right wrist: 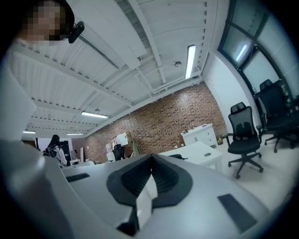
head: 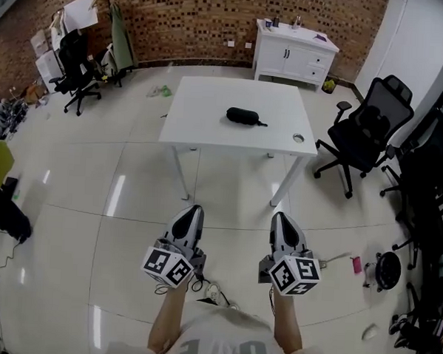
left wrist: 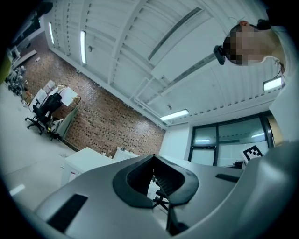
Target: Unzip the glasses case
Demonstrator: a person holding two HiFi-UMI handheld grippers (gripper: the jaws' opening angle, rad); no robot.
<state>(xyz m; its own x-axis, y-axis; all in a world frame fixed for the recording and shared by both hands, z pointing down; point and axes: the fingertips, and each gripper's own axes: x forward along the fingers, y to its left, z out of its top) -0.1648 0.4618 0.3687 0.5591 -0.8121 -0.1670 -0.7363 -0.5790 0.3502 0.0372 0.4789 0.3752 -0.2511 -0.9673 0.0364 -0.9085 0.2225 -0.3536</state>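
Black oval glasses case [head: 242, 117] w/ tab at rt, mid white table [head: 203, 112]

The glasses case [head: 243, 116] is showing too small on the bench [head: 209, 124] to tell whether its zip is run shut or open; only a thin tab is sticking out toward the bench's right edge. In the right gripper view the right claw's [right wrist: 150, 158] own body is covering the bench's near part, and the case is appearing as a mere dark sliver. Beyond the bench, the small items on the white cabinet [head: 296, 56] are too tiny to name. Nearer than the bench, the picture's lower edge is cutting off the person's forearms [head: 168, 315].
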